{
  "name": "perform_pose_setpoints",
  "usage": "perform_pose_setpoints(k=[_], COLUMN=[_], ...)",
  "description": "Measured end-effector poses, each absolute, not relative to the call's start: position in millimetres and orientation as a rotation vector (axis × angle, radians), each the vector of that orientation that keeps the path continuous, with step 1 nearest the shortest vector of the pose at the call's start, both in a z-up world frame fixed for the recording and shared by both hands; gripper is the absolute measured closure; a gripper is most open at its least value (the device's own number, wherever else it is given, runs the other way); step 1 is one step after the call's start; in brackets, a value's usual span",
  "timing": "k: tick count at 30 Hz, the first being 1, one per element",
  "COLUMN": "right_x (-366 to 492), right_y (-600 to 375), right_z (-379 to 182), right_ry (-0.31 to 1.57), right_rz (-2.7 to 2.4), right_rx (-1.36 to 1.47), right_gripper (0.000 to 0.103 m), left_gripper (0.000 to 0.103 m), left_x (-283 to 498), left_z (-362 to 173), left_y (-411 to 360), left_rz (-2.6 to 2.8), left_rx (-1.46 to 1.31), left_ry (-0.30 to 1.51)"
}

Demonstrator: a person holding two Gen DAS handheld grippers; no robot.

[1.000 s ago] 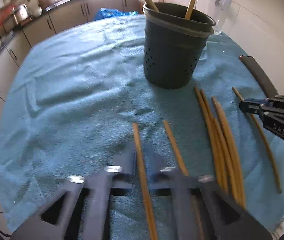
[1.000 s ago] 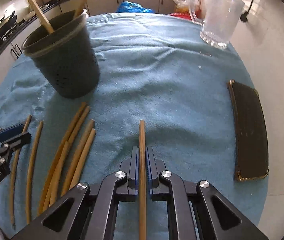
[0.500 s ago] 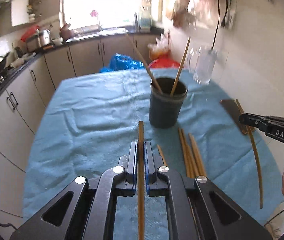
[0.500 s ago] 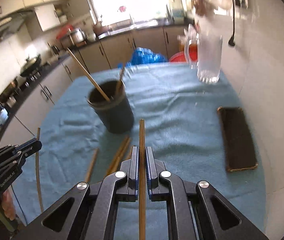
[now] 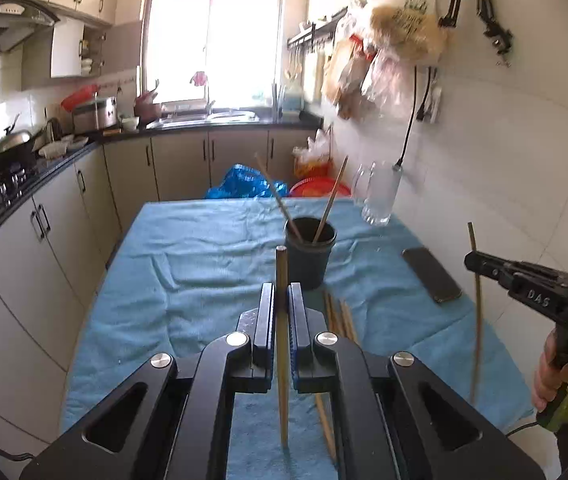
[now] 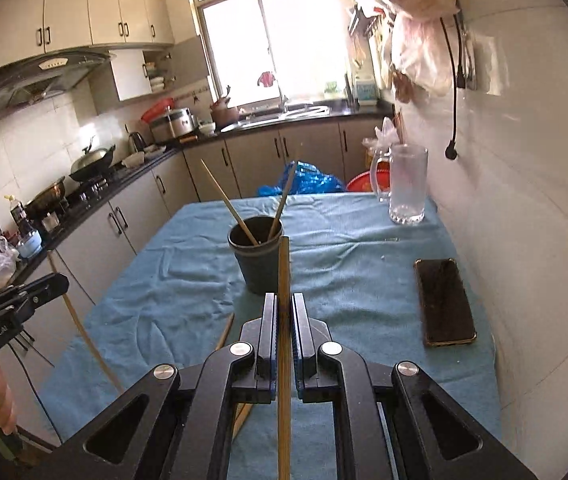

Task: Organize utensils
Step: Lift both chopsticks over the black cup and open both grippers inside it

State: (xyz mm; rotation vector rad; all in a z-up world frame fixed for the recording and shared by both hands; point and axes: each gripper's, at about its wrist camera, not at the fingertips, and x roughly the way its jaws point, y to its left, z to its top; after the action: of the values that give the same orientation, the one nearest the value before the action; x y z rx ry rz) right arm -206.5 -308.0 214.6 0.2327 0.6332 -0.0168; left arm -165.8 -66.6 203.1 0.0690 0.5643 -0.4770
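My left gripper is shut on a wooden chopstick, held upright high above the table. My right gripper is shut on another chopstick, also raised; it shows in the left wrist view at the right. The dark utensil holder stands mid-table with two chopsticks leaning in it, also in the right wrist view. Several loose chopsticks lie on the blue towel in front of the holder.
A black phone lies on the towel at the right near the wall. A glass mug stands at the far right corner. The blue towel covers the table. Kitchen counters run along the left.
Both grippers have risen from the towel, each lifting a chopstick with it. The views now look across the table from higher up and farther back.
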Motion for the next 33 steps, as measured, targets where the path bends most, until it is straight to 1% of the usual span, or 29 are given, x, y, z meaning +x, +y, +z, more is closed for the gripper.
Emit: perform_pose_setpoints(k=[5,10,17,23,28,31,33], right_x=[-205.3,-186.7,-130.7,-75.7,-33.3,-11.5,1.9], right_y=[-310.1,-313.7,-323.1,-331.5,-339.9,-342.3,-342.6], right_z=[224.8,241.7,282.3,313.4,315.4,301.5,285.4], right_ry=[0.594,0.547,0.476,0.413,0.394,0.419,0.459], right_rz=[-0.028,-0.039,-0.029,-0.027,-0.045,-0.059,-0.066], right_rx=[0.254,0.257,0.278,0.318,0.372,0.387,0.384], right_gripper=[0.096,0.096,0.096,0.096,0.096,0.096,0.096], left_gripper=[0.098,0.098,0.098,0.098,0.098,0.098,0.098], left_x=[-162.2,-137.9,-75.4,-26.5,17.5,41.6,59.3], left_z=[220.6,245.0,285.4,307.5,307.7,291.9,274.3], left_y=[-74.4,-87.5,-118.7,-139.6,-159.3,-171.1,-179.8], left_rz=[-0.501,-0.505,-0.491,-0.495,-0.506,-0.511,-0.525], left_rx=[0.052,0.044,0.045,0.015,-0.008,-0.01,-0.012], left_ry=[0.528,0.495,0.454,0.447,0.477,0.524,0.587])
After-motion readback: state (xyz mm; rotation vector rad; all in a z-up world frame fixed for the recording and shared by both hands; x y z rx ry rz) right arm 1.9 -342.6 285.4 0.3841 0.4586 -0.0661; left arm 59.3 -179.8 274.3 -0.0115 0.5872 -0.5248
